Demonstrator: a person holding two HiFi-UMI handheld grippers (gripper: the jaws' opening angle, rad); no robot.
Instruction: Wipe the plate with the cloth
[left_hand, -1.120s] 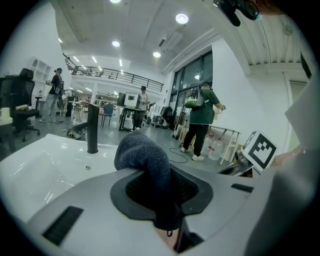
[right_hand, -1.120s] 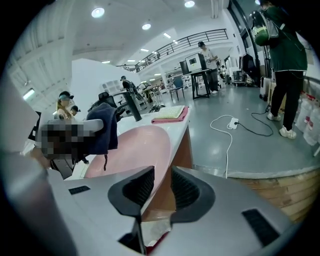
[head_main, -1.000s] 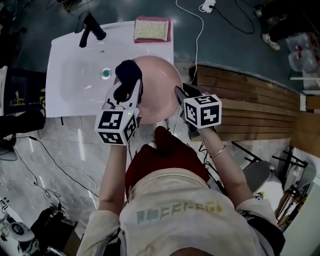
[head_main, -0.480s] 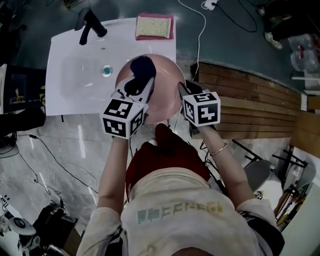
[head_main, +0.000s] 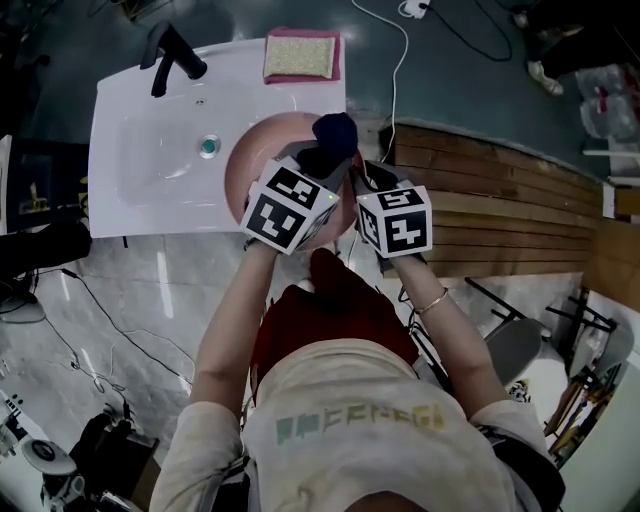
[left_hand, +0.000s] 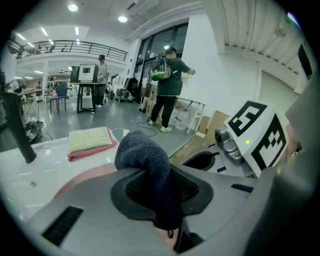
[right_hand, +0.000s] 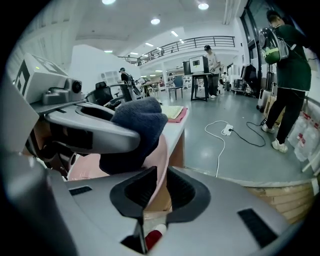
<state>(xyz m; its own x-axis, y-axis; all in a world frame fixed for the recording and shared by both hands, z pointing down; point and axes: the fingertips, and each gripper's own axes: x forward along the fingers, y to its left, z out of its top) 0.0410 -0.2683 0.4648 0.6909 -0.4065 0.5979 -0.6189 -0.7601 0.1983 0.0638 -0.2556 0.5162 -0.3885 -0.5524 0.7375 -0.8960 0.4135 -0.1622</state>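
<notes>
**Cloth at the plate's rim, both grippers closed on their things**

Far to the left of both pairs of jaws lies the white sink (head_main: 140, 190). It has a dark tap (head_main: 172, 55) at its back edge and a drain (head_main: 208, 146) in the basin. Beyond the jaws, on the sink's back corner, rests a yellow and pink sponge (head_main: 300, 57). The pink plate (head_main: 255, 170) is over the right part of the sink, and most of it lies to the left of the left gripper's jaws.

The left gripper (head_main: 322, 160) has its jaws closed on the dark blue cloth (head_main: 335, 130). In the left gripper view the cloth (left_hand: 145, 155) goes down between the two pads and makes a round bundle past the tips. The plate (left_hand: 82, 180) shows below this bundle, to the left. The bundle is at the plate's far right part, close to the rim. In the right gripper view the cloth (right_hand: 137, 127) seems to touch the plate's inner face.

The right gripper (head_main: 366, 183) is just beside the left one. Its jaws are narrow and pinch the plate by its rim (right_hand: 161, 160), which stands up thin between the pads. One jaw of the left gripper passes across, to the left of these jaws and above the plate.

To the right of the jaws are wooden boards (head_main: 500, 210). A white cable (head_main: 395, 70) runs on the floor beyond them.
</notes>
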